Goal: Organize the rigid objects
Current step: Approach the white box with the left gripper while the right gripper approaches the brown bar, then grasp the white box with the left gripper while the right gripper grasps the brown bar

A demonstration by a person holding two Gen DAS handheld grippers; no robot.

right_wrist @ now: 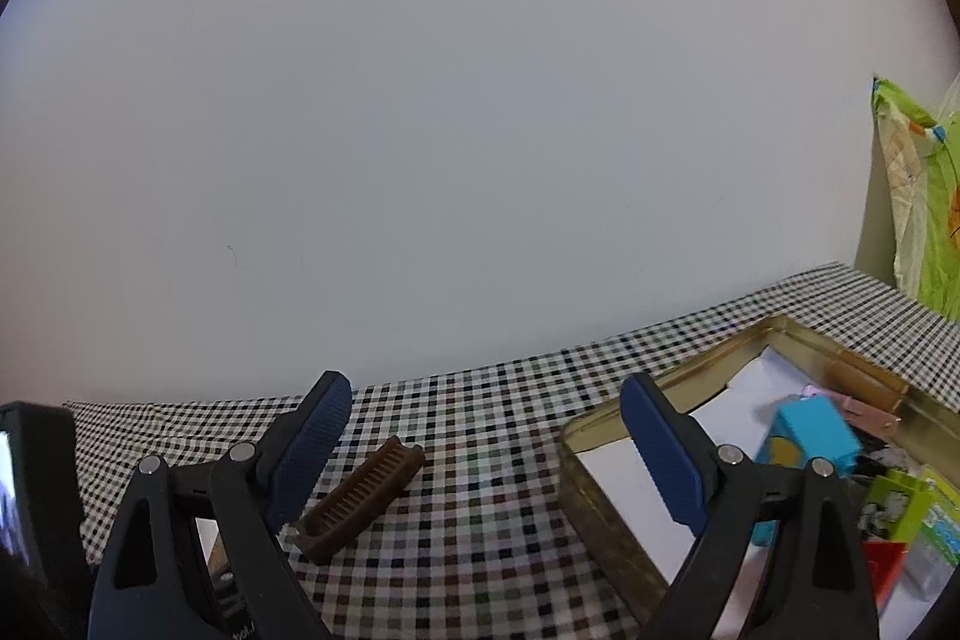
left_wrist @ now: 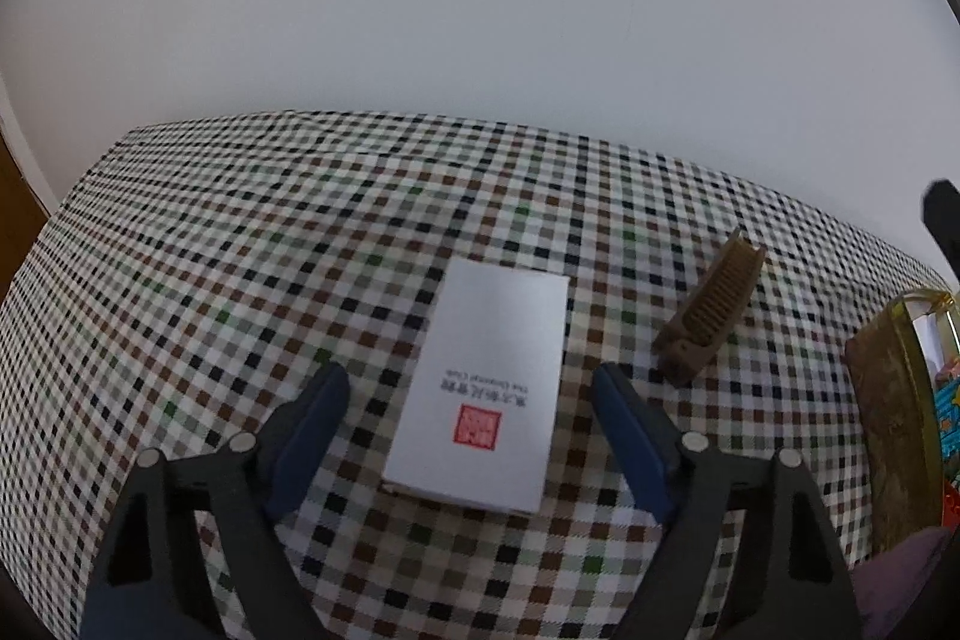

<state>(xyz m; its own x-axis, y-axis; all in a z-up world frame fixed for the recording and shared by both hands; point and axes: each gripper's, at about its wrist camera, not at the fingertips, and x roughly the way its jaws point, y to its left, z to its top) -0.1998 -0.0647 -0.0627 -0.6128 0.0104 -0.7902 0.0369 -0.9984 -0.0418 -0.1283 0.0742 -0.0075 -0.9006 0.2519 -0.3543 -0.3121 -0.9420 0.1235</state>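
A white flat box (left_wrist: 487, 382) with a red seal lies on the checked tablecloth (left_wrist: 240, 250), between the fingers of my open left gripper (left_wrist: 471, 388), which straddles it without touching. A brown folding comb (left_wrist: 711, 319) lies to its right; it also shows in the right wrist view (right_wrist: 360, 499). My right gripper (right_wrist: 486, 403) is open and empty, held above the cloth between the comb and a gold tin (right_wrist: 591, 478). The tin also shows at the right edge of the left wrist view (left_wrist: 891, 430).
The gold tin holds a blue box (right_wrist: 807, 439), a green box (right_wrist: 906, 505), white paper and other small packs. A green bag (right_wrist: 927, 202) stands at the far right. A plain wall (left_wrist: 480, 10) rises behind the table. A dark device (right_wrist: 30, 484) shows at left.
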